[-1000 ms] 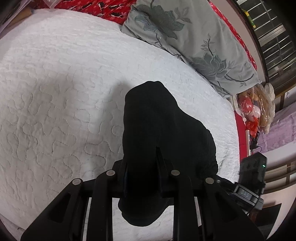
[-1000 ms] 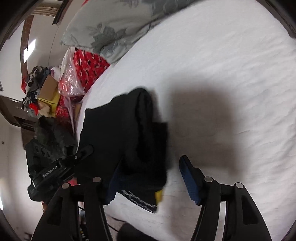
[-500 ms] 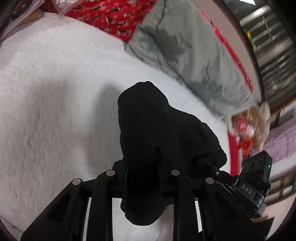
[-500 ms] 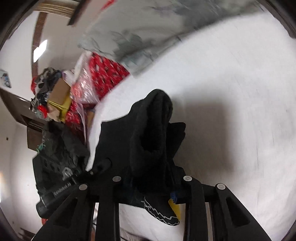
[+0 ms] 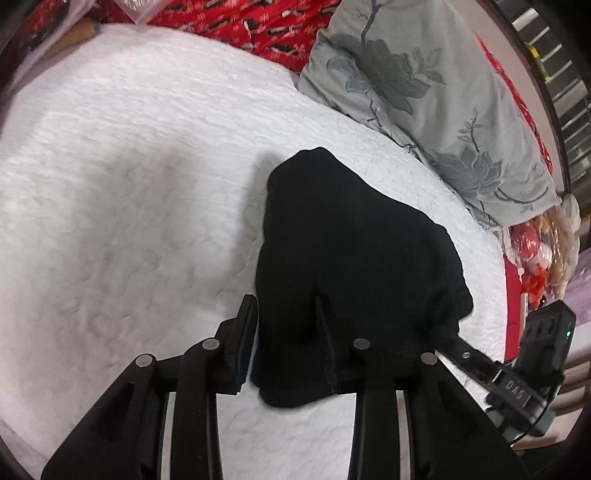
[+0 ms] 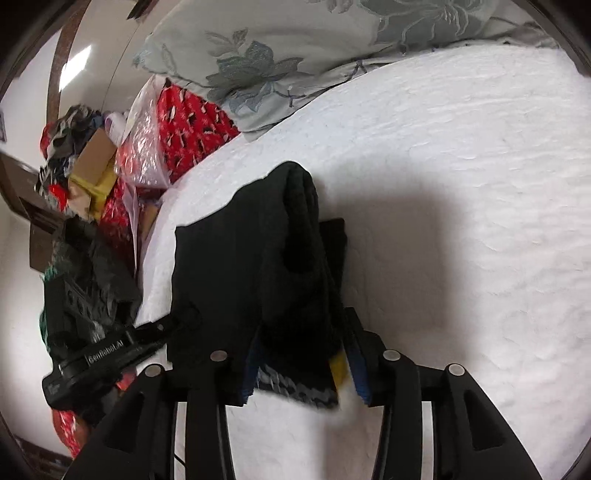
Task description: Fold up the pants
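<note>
The black pants [image 5: 347, 251] are bunched in a thick fold over the white quilted bed [image 5: 129, 177]. My left gripper [image 5: 286, 347] is shut on one end of the fold, black cloth filling the gap between its fingers. My right gripper [image 6: 301, 365] is shut on the other end of the pants [image 6: 266, 266], where a patterned waistband and a yellow tag [image 6: 338, 369] hang below the pads. Each gripper shows at the edge of the other's view. The pants hang between both grippers, just above the bed.
A grey floral pillow [image 5: 424, 92] lies at the head of the bed, also in the right wrist view [image 6: 295, 48]. Red patterned bedding [image 5: 240, 18] lies behind it. Bags, a box and clutter [image 6: 92, 166] sit beside the bed. White bed surface [image 6: 461, 221] extends to the right.
My right gripper was open beside the pants a second ago and has closed on them. Both grippers have lifted and shifted the bundle slightly; the left stayed shut on the cloth.
</note>
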A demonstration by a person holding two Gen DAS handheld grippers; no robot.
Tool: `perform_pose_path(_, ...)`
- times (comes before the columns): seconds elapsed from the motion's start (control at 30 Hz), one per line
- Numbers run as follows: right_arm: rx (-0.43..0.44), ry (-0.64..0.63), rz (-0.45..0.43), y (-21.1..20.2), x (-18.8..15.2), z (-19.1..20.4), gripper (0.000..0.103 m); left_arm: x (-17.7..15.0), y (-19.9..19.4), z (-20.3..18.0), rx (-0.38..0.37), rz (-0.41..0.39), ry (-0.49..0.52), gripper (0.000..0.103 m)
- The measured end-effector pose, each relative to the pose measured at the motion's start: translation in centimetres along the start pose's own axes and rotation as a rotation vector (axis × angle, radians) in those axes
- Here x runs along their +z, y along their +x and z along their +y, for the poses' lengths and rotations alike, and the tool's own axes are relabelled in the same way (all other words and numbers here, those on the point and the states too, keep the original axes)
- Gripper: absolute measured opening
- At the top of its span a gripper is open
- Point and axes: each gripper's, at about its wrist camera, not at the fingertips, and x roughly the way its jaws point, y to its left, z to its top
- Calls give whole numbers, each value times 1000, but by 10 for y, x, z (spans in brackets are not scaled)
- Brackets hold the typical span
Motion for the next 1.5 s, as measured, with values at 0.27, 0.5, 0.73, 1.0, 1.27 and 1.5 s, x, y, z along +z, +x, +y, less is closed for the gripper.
perform_pose_path(0.27,-82,-133,-79,-72,-34,17,72,-50,-47,-28,205,-138,71,69)
perform_pose_path(0.5,-310,-280,-116,-107,-93,26,83,-99,-36,-59,427,-136,136,77)
perform_pose_path(0.73,-404,-301,-190,-133,-121,25,90,-131,-42,-77,450,-174,154,77)
perform_pose_path(1.0,-493,-360,-288,-148,-126,34,101,-143,-56,-82,434,-194,163,77)
perform_pose_path(1.27,-473,-336,-317,-161,-121,26,101,-147,-59,-83,438,-193,152,77)
perform_pose_path(1.5,-501,-309,-370,-172,-123,16,102,-149,-62,-87,426,-204,158,77)
